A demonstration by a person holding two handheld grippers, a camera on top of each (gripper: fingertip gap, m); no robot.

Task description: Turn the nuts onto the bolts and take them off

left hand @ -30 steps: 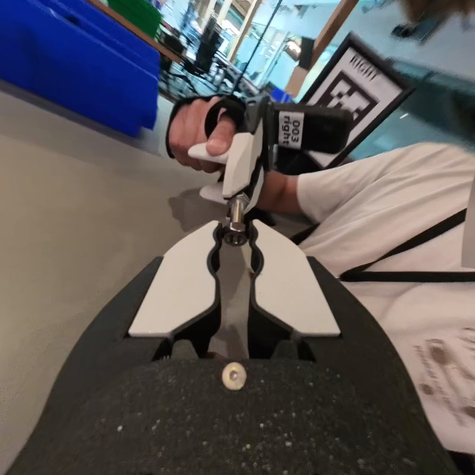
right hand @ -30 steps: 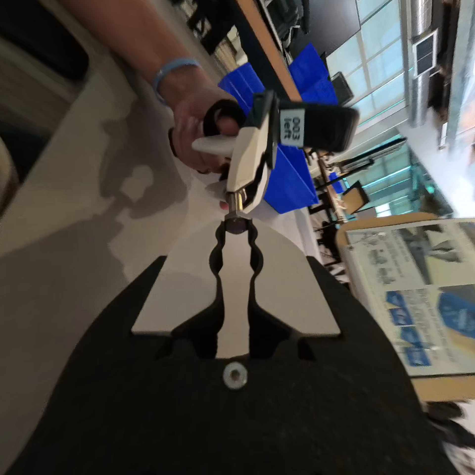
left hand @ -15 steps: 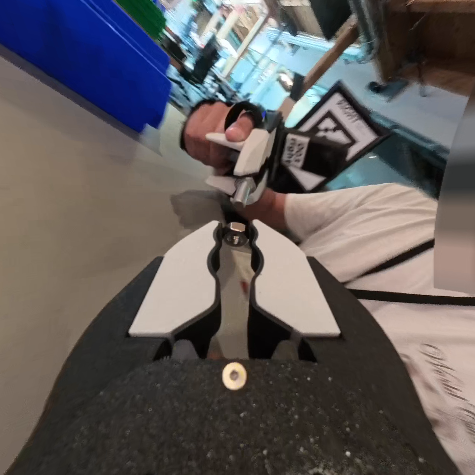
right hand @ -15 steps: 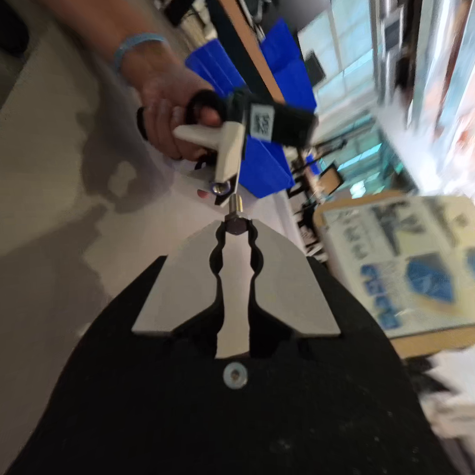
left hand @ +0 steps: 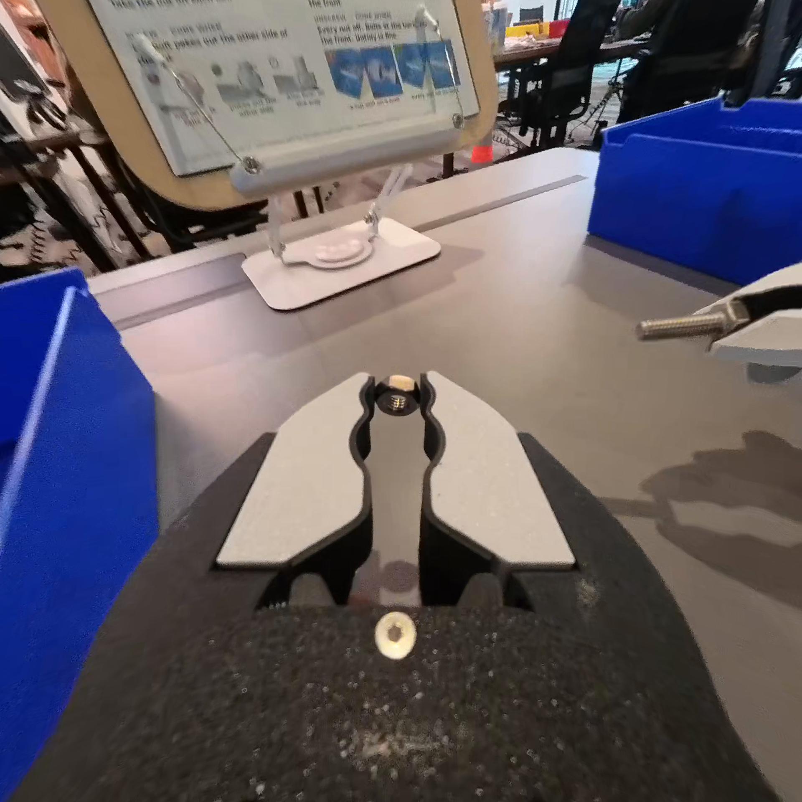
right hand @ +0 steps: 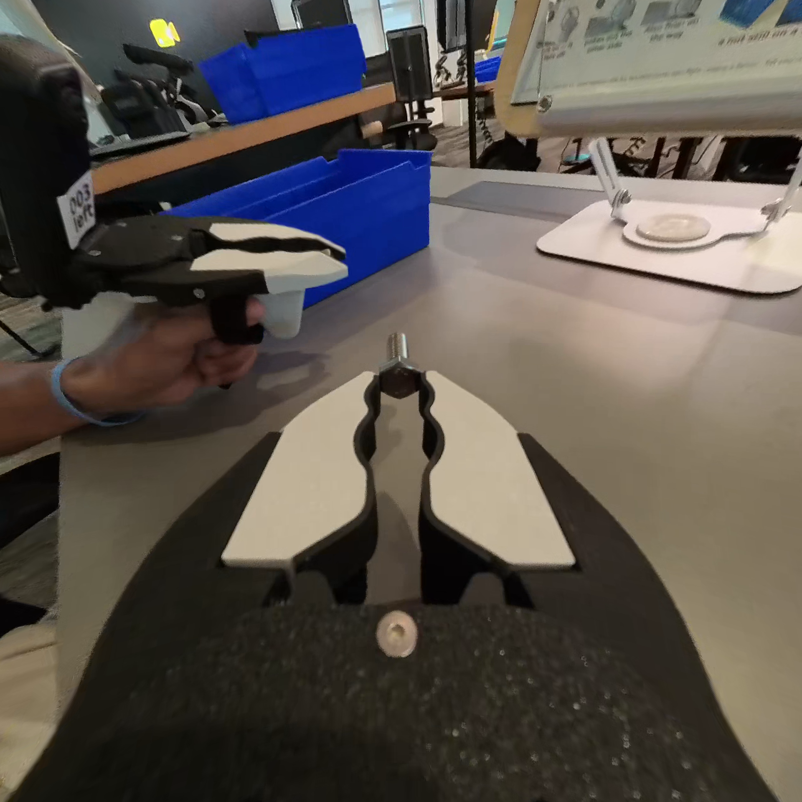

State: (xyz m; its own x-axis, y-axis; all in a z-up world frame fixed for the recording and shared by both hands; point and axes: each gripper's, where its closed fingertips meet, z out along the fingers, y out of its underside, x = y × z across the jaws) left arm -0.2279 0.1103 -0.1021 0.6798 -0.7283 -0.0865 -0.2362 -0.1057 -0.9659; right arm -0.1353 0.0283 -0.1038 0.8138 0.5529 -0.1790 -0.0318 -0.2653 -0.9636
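We see a grey table [left hand: 520, 330] with blue bins [left hand: 694, 186] cut off at both edges. Our left gripper [left hand: 397, 386] clamps the nut [left hand: 396, 400]; our right gripper [right hand: 398, 379] pinches the bolt [right hand: 396, 356] by its head, half-hidden between the tips.

Right gripper [left hand: 737, 323] cut off at frame's right edge; bolt [right hand: 396, 369] head hidden between fingertips; instruction board [left hand: 277, 82] blurred.

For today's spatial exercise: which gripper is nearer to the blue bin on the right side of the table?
Right. The right gripper, shut on the bolt, hangs just in front of that blue bin. The left gripper, holding the nut, sits farther off, mid-table.
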